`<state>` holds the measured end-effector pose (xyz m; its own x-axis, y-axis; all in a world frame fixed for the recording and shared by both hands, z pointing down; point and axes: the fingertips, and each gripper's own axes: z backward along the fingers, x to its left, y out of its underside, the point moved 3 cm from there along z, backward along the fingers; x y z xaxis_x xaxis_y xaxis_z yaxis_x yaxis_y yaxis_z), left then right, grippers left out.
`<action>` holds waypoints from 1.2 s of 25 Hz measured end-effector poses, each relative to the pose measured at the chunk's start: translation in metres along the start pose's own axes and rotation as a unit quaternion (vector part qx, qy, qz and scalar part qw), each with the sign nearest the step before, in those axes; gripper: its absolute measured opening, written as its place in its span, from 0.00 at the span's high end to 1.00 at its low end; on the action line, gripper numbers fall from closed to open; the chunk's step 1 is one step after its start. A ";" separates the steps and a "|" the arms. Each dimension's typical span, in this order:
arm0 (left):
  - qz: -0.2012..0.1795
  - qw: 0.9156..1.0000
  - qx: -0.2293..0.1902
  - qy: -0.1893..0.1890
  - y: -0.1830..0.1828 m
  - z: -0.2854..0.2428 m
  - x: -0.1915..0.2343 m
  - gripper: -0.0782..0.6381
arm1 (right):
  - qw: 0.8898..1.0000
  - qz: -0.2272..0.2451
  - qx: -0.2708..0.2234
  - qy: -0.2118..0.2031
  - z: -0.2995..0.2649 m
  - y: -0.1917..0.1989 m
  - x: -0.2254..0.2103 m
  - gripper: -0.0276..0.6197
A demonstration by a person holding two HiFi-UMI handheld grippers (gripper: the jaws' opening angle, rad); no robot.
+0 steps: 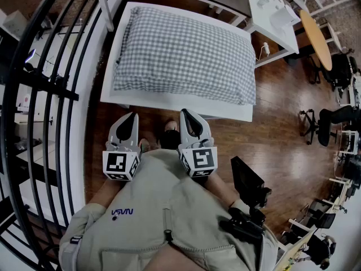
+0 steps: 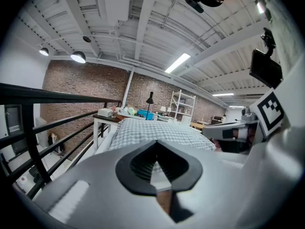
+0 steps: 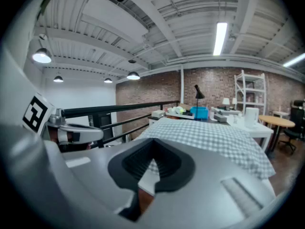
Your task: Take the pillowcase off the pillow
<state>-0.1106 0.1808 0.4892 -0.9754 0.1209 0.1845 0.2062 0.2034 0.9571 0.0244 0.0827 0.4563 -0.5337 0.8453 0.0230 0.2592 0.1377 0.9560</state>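
Beige shirt [image 1: 163, 219] on the person fills the bottom of the head view. Just past it, the left gripper [image 1: 133, 117] and the right gripper [image 1: 186, 114] sit side by side. Both are near the front edge of the white table [image 1: 169, 109] and do not touch it. Each one has its jaws pressed together with nothing between them. On the table lies the pillow [image 1: 186, 55], flat, inside its grey checked pillowcase [image 1: 163, 35]. A black railing [image 1: 51, 89] runs left of the table. Brown wood floor [image 1: 271, 145] lies under the table.
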 end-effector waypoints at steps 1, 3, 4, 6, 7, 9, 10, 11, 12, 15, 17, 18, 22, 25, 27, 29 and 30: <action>0.000 1.000 0.001 -0.008 -0.001 -0.003 0.005 0.88 | 1.000 0.004 0.000 -0.010 -0.009 -0.001 0.001 0.95; 0.002 1.000 0.003 -0.025 -0.004 -0.011 0.015 0.88 | 1.000 0.011 0.006 -0.024 -0.028 -0.001 -0.003 0.95; 0.005 0.999 0.003 -0.035 -0.008 -0.017 0.018 0.88 | 0.999 0.015 0.012 -0.025 -0.038 -0.001 -0.008 0.95; 0.010 0.999 0.000 -0.052 -0.018 -0.029 0.022 0.88 | 0.999 0.025 0.026 -0.024 -0.060 -0.002 -0.024 0.95; 0.008 0.998 0.000 -0.057 -0.022 -0.036 0.023 0.88 | 0.999 0.031 0.029 -0.027 -0.071 -0.004 -0.030 0.93; -0.001 0.998 0.004 -0.063 -0.029 -0.053 0.028 0.88 | 0.998 0.037 0.033 -0.044 -0.096 -0.010 -0.037 0.82; -0.003 0.998 0.005 -0.069 -0.032 -0.062 0.031 0.88 | 0.997 0.039 0.037 -0.056 -0.107 -0.011 -0.041 0.79; -0.005 0.997 0.005 -0.077 -0.035 -0.070 0.033 0.88 | 0.996 0.041 0.039 -0.069 -0.116 -0.012 -0.044 0.76; -0.006 0.996 0.002 -0.088 -0.040 -0.077 0.034 0.88 | 0.995 0.045 0.040 -0.081 -0.124 -0.012 -0.046 0.76; -0.010 0.993 -0.007 -0.121 -0.052 -0.090 0.041 0.88 | 0.990 0.065 0.031 -0.119 -0.146 -0.018 -0.044 0.76; -0.017 0.991 -0.004 -0.135 -0.056 -0.093 0.049 0.88 | 0.986 0.089 0.036 -0.136 -0.165 -0.023 -0.036 0.75; -0.023 0.990 0.002 -0.138 -0.056 -0.093 0.054 0.87 | 0.984 0.098 0.043 -0.143 -0.174 -0.024 -0.030 0.74; -0.024 0.989 0.033 -0.143 -0.048 -0.095 0.080 0.83 | 0.975 0.124 0.088 -0.163 -0.201 -0.012 -0.003 0.70; -0.018 0.991 0.036 -0.125 -0.049 -0.110 0.098 0.83 | 0.960 0.158 0.164 -0.159 -0.226 0.020 0.006 0.66; -0.021 0.993 0.040 -0.106 -0.051 -0.119 0.109 0.83 | 0.941 0.207 0.228 -0.139 -0.240 0.048 0.008 0.66; -0.021 0.995 0.044 -0.087 -0.052 -0.128 0.117 0.83 | 0.923 0.256 0.267 -0.104 -0.245 0.067 0.001 0.86; -0.020 0.996 0.045 -0.079 -0.052 -0.132 0.121 0.83 | 0.921 0.262 0.274 -0.091 -0.244 0.069 -0.003 0.95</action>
<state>-0.2497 0.0567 0.4910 -0.9598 0.2609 0.1032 0.1812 0.2958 0.9379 -0.1526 -0.0360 0.5932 -0.0883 0.9355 0.3420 0.8365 -0.1168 0.5354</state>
